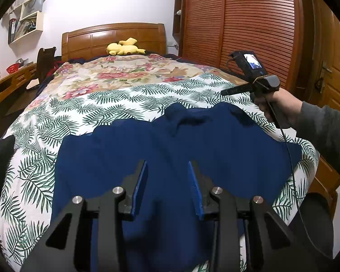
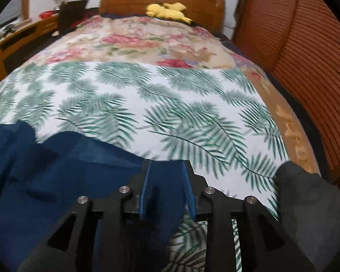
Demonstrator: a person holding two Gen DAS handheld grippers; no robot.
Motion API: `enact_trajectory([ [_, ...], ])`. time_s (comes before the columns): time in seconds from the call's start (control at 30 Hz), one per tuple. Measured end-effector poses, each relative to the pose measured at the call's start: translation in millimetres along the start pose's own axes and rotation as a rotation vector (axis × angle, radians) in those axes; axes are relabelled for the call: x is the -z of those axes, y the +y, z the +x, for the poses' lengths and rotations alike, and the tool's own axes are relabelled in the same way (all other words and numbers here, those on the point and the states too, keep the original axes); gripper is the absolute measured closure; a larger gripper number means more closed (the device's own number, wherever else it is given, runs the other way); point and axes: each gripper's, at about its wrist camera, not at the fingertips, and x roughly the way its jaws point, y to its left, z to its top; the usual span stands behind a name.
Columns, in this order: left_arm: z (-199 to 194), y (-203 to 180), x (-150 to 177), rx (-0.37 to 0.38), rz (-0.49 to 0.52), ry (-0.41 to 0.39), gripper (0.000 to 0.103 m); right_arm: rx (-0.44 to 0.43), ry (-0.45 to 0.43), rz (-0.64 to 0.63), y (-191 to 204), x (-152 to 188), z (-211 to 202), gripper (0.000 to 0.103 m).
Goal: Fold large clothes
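A dark blue garment (image 1: 170, 140) lies spread over the leaf-print sheet (image 1: 102, 99) at the foot of the bed, its collar pointing toward the headboard. My left gripper (image 1: 167, 164) hovers over the garment's middle, jaws apart, with no cloth pinched between its blue pads. A hand (image 1: 276, 106) holds my right gripper (image 1: 225, 92) above the sheet, just past the garment's far right shoulder. In the right wrist view that gripper (image 2: 166, 164) stands open, and the garment's edge (image 2: 56, 170) shows below and to the left, with no cloth caught between the pads.
A floral quilt (image 1: 115, 72) covers the bed's far half, with a yellow plush toy (image 1: 124, 47) by the wooden headboard (image 1: 113, 36). A slatted wardrobe (image 1: 249, 22) runs along the right side and a desk (image 1: 11, 77) along the left. A cable (image 1: 292, 158) hangs from the right gripper.
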Motion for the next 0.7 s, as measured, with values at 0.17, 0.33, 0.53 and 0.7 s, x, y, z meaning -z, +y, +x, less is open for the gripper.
enact_trajectory([
  [0.17,-2,1,0,-0.001,-0.001,-0.003,0.068,-0.134,-0.024,-0.060,45,-2,-17,0.076],
  [0.33,-2,2,0,-0.005,-0.001,-0.003,0.068,-0.272,0.021,-0.051,89,1,-5,0.076],
  [0.53,-3,3,0,-0.009,-0.002,-0.002,0.068,-0.358,0.044,0.019,117,-6,12,0.076],
  [0.7,-5,6,0,-0.006,-0.007,-0.004,0.068,-0.360,0.088,0.026,125,-12,27,0.076],
])
